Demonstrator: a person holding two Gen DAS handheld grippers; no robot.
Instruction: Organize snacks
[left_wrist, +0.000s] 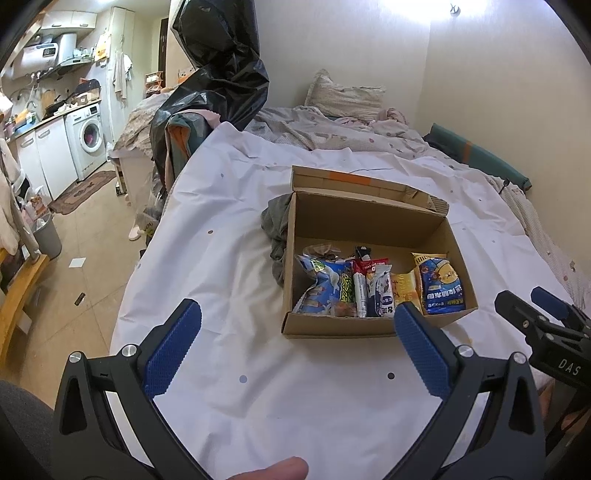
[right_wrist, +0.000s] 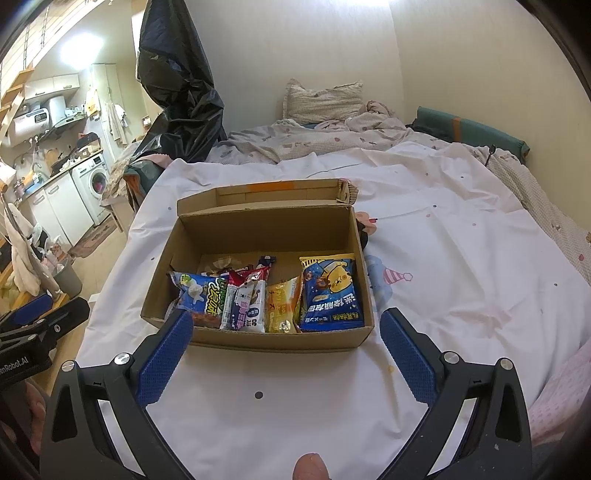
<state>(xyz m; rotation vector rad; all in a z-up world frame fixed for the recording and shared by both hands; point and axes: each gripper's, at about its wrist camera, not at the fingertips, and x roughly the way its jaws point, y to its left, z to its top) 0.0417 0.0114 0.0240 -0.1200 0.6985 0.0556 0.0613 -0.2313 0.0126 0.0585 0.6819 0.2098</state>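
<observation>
Left gripper (left_wrist: 297, 317) jaws open and empty, right gripper (right_wrist: 286, 326) likewise, cardboard box (right_wrist: 258, 339) on white sheet (right_wrist: 295, 406), snack packets (right_wrist: 266, 299) inside

Matt cardboard box (right_wrist: 266, 229); glossy plastic snack packets (right_wrist: 328, 295); white cloth sheet (right_wrist: 443, 229)

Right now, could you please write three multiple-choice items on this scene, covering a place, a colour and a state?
1. Where do the snack packets lie?
A. in the open brown cardboard box
B. on the floor
C. on the pillow

2. What colour is the packet with a cartoon bear?
A. pink
B. blue and yellow
C. green

3. How do the left gripper and right gripper stand?
A. both shut
B. one holds a packet
C. both open, empty

Key: A, packets sit inside its walls; B, its printed wrapper; C, wide gaps between fingers.
</observation>
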